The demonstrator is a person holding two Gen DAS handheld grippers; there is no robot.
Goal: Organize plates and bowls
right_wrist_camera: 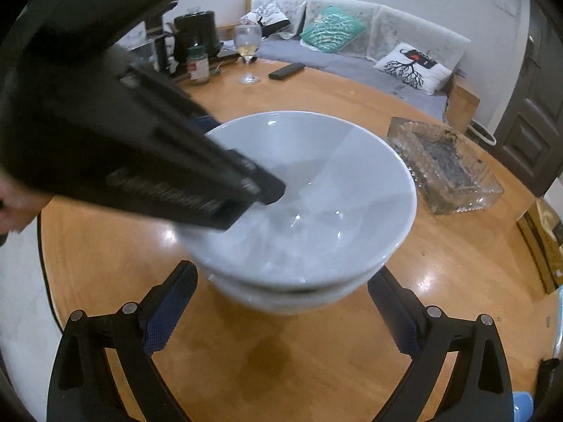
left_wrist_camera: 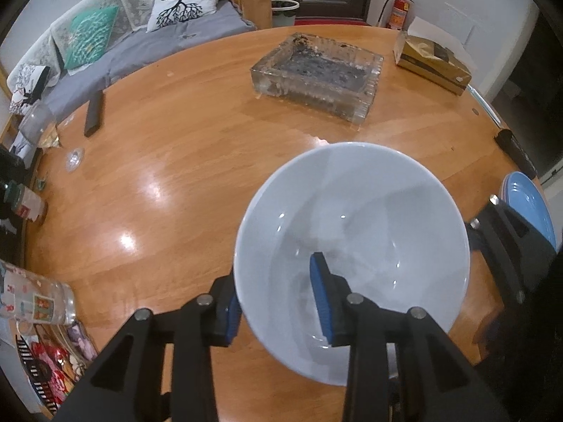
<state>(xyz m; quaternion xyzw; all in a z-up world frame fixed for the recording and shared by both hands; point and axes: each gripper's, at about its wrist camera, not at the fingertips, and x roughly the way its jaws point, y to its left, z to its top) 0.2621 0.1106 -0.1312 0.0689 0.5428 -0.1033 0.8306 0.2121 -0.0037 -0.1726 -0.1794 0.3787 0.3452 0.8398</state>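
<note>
A white bowl (left_wrist_camera: 355, 218) fills the lower middle of the left wrist view. My left gripper (left_wrist_camera: 278, 299) straddles its near rim, one finger inside and one outside, with a gap still showing. In the right wrist view the same bowl (right_wrist_camera: 316, 183) sits nested on a second white bowl (right_wrist_camera: 281, 299) on the wooden table (right_wrist_camera: 264, 358). The left gripper's finger (right_wrist_camera: 260, 186) reaches into it from the upper left. My right gripper (right_wrist_camera: 281, 320) is open, its fingers wide on either side of the stack's near side and apart from it. Blue plates (left_wrist_camera: 527, 204) lie at the table's right edge.
A glass ashtray (left_wrist_camera: 316, 74) stands in the table's middle, a cardboard box (left_wrist_camera: 432, 59) behind it. A wine glass (right_wrist_camera: 248, 49), remote (right_wrist_camera: 286, 70), jar (right_wrist_camera: 197, 65) and black kettle (right_wrist_camera: 197, 35) are at the far side. A glass jar (left_wrist_camera: 38, 302) lies lower left.
</note>
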